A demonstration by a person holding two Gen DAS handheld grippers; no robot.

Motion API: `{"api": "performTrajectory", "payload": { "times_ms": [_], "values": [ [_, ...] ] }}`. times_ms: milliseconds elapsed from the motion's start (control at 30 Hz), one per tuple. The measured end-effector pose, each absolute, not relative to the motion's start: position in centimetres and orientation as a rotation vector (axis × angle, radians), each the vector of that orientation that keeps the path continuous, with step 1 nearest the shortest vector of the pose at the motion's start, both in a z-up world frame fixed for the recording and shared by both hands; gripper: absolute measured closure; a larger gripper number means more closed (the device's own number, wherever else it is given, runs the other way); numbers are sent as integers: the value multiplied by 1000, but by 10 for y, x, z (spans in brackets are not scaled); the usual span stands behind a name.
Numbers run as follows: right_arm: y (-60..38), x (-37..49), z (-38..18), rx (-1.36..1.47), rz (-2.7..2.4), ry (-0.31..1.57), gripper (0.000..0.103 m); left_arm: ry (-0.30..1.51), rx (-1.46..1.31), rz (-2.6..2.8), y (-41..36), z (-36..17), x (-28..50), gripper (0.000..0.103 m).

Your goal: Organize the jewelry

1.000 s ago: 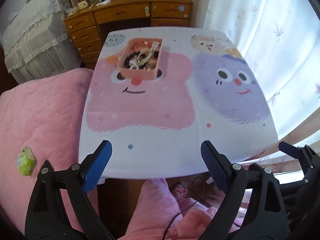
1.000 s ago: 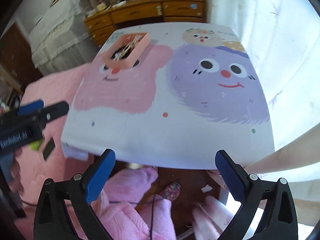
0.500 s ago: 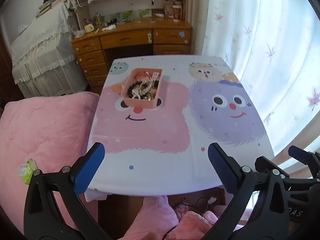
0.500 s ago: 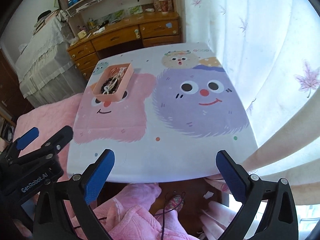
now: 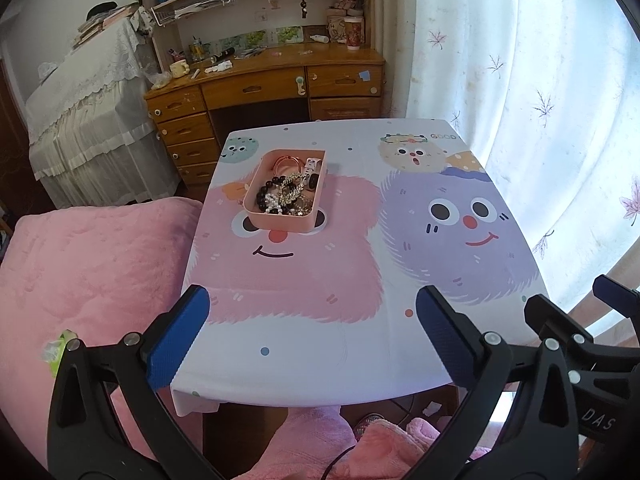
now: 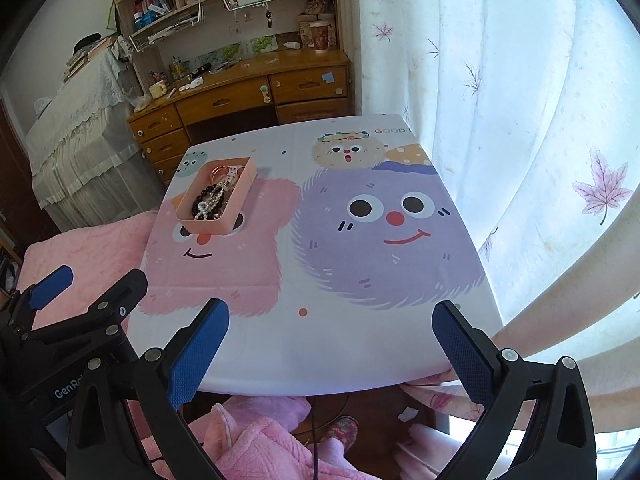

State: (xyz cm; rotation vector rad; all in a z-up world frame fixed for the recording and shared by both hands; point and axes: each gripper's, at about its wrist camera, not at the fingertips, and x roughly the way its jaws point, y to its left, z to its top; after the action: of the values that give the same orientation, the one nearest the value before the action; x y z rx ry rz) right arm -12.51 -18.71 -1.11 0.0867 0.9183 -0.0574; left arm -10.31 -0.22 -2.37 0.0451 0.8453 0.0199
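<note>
A pink rectangular tray (image 5: 280, 221) sits on the far left part of the table (image 5: 344, 364), on the pink cartoon face. It holds a heap of jewelry (image 5: 286, 194): black beads, pearls, a gold piece and rose-gold rings. It also shows in the right wrist view (image 6: 210, 227). My left gripper (image 5: 310, 338) is open and empty, above the table's near edge. My right gripper (image 6: 332, 350) is open and empty, also above the near edge, to the right of the left one. The left gripper also shows at the left edge of the right wrist view (image 6: 90, 290).
The table wears a cloth with a pink and a purple cartoon face (image 6: 384, 236). A pink bed (image 5: 80, 268) lies to the left, a curtain (image 5: 540, 80) to the right, a wooden desk (image 5: 264, 88) behind. A green packet (image 5: 56, 350) lies on the bed.
Both grippers have risen and tilted up, so the table looks farther and the desk and shelves have come into view. The tray has not moved. Both grippers stay open.
</note>
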Motion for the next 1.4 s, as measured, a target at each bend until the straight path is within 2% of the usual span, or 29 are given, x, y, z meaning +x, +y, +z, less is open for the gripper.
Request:
{"api": "performTrajectory", "payload": {
  "times_ms": [1400],
  "values": [
    [-183,-92,-22,84,-33,922,0,820,54,59,7,-24,-86,0]
  ]
}}
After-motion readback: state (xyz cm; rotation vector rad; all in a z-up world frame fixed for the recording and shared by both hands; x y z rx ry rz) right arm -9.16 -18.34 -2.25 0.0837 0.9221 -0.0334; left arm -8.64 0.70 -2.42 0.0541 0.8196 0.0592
